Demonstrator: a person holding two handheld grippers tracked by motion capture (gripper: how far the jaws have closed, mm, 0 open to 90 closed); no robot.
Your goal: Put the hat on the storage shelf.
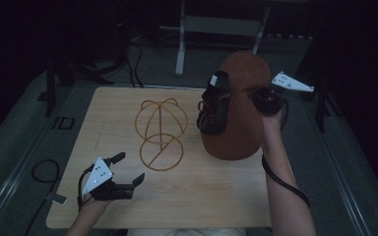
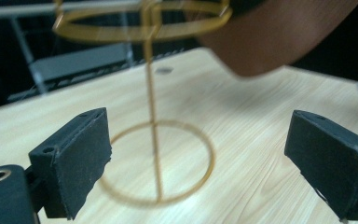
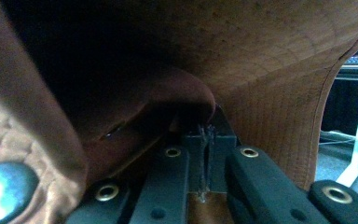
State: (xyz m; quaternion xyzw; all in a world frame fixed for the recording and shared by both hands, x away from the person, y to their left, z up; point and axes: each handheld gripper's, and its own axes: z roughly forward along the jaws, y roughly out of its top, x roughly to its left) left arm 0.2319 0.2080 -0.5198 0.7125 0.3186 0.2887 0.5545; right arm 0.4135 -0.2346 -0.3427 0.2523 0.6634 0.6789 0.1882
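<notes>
A brown cap (image 1: 241, 113) hangs over the right half of the table, its black back strap (image 1: 214, 105) turned left. My right gripper (image 1: 261, 100) is shut on the cap's edge from the right. In the right gripper view the jaws (image 3: 206, 135) pinch the brown fabric (image 3: 279, 84), with the hollow of the cap above them. A gold wire hat stand (image 1: 160, 132) stands at the table's middle, empty. My left gripper (image 1: 132, 167) rests open near the front left, pointing at the stand. The left gripper view shows the stand (image 2: 154, 116) between the open pads (image 2: 81, 158) and the cap (image 2: 279, 32) at upper right.
The wooden table (image 1: 216, 191) sits in a dark room. A cable (image 1: 44, 169) loops on the floor at the left. A white desk frame (image 1: 179, 44) stands beyond the table's far edge. A metal snap (image 3: 4, 191) shows on the cap's strap.
</notes>
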